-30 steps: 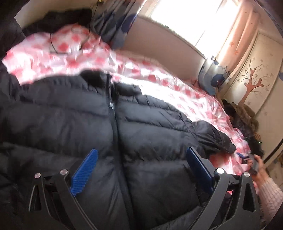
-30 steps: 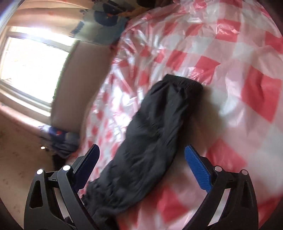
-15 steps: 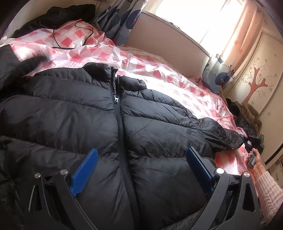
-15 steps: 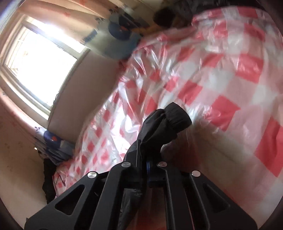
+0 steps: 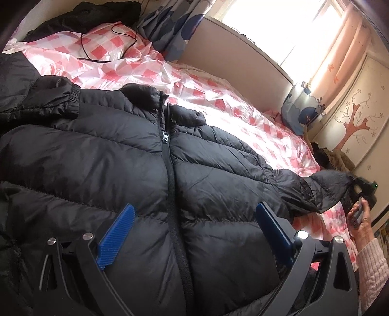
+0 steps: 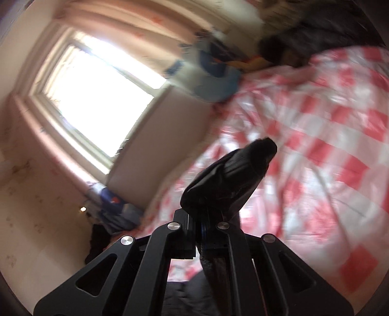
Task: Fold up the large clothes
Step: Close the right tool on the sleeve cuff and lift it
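Note:
A black puffer jacket [image 5: 150,170] lies zipped and face up on the bed's red-and-white checked plastic sheet [image 5: 243,114]. My left gripper [image 5: 197,226] hovers open just above its lower front, one blue pad on each side of the zipper, gripping nothing. One sleeve [image 5: 53,99] lies folded over the chest at the upper left. The other sleeve [image 5: 323,184] stretches out to the right, where my right gripper [image 5: 362,192] holds its end. In the right wrist view the right gripper [image 6: 201,233] is shut on the sleeve cuff [image 6: 231,179], raised off the sheet [image 6: 328,150].
A black cable [image 5: 107,41] lies on the sheet near the head of the bed, beside dark clothing [image 5: 82,17] and a patterned curtain [image 5: 175,29]. A blue-and-white cushion [image 5: 301,111] and a dark clothes pile [image 5: 335,158] sit at the far right. A bright window [image 6: 97,97] is behind the bed.
My right gripper went from open around the sleeve to shut on its cuff, then lifted it off the sheet. The left gripper stayed open over the jacket front.

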### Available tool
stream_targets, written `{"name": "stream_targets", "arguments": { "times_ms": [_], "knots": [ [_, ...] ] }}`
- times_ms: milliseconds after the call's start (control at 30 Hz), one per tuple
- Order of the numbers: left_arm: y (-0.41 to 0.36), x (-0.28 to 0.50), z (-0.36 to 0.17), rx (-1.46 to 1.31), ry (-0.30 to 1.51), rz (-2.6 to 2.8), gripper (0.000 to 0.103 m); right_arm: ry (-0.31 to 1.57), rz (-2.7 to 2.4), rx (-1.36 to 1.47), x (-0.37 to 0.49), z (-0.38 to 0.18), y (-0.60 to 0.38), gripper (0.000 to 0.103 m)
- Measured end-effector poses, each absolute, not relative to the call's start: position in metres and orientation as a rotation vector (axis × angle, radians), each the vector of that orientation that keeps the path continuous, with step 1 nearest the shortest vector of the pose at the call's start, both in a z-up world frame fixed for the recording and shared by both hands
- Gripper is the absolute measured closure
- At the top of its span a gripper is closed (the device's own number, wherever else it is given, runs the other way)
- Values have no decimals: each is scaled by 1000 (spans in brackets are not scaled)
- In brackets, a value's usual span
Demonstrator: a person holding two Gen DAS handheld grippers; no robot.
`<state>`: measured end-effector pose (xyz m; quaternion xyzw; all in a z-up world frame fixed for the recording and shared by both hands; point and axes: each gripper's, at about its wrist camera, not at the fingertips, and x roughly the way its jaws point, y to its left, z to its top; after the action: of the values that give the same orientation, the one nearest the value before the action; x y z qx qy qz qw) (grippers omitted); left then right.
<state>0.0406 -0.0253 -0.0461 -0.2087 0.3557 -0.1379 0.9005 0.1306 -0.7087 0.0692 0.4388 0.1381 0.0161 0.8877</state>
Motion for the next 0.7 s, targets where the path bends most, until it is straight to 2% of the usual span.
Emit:
{"name": "stream_targets", "arguments": {
  "times_ms": [300, 700],
  "knots": [
    [-35, 32, -30, -288, 654, -185, 7, 263, 206, 790, 140, 127, -623, 99],
    [-42, 33, -27, -205, 667, -143, 7, 285, 356, 786, 152, 131, -535, 99]
  ]
}}
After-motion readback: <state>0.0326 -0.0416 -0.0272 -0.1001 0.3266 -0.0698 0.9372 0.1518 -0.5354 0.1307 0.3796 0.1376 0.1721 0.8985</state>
